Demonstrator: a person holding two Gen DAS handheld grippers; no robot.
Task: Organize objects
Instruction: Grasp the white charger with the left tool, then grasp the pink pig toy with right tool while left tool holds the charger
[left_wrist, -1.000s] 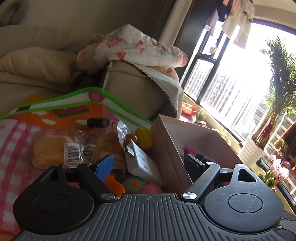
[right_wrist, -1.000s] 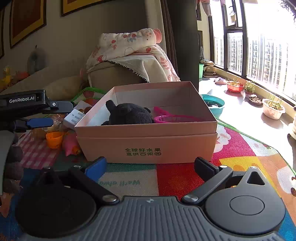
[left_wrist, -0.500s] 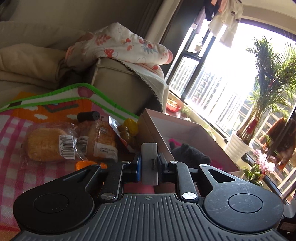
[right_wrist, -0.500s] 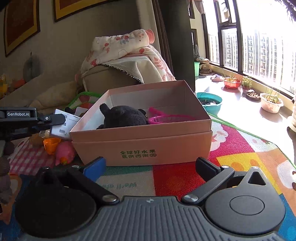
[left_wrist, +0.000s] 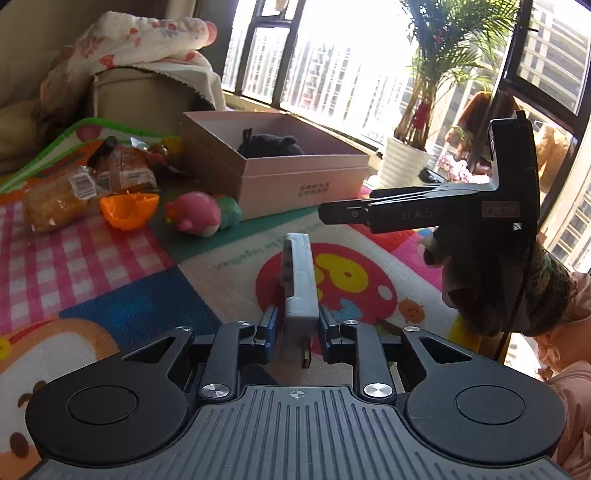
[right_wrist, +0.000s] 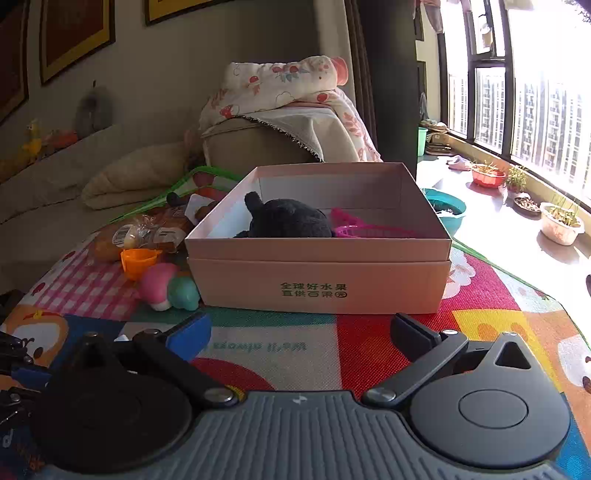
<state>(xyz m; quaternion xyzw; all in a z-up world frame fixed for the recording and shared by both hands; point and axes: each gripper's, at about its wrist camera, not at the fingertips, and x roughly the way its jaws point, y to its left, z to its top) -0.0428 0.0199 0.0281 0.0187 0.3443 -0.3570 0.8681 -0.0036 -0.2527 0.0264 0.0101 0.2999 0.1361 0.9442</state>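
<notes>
Your left tool (left_wrist: 295, 334) has carried the white charger (left_wrist: 298, 280) off the heap, pads slackening, presumably for the pink box (left_wrist: 295, 177); right tool (right_wrist: 301, 334) gapes empty.

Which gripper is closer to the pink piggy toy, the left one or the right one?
Hard to call. The left gripper, jaws opening around a white charger, hangs over the mat short of the pink pig toy. The right gripper, open and empty, faces the pink box, the pig at its left.

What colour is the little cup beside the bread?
Orange; the cup shows best in the left wrist view.
</notes>
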